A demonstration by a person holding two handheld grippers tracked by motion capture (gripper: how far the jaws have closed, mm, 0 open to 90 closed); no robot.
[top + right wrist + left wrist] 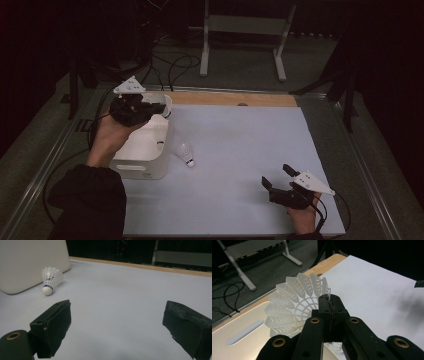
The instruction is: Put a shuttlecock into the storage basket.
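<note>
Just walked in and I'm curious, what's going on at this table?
A person works with a gripper in each hand. The left gripper is shut on the skirt edge of a white shuttlecock, held above the far end of a white bin. A second shuttlecock lies on the white sheet beside the bin. The right gripper rests open near the front right.

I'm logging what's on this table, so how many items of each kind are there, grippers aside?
Shuttlecocks: 2, one held by the left gripper over the bin, one lying on the table
White bins: 1
White table sheets: 1
Total: 4
</note>
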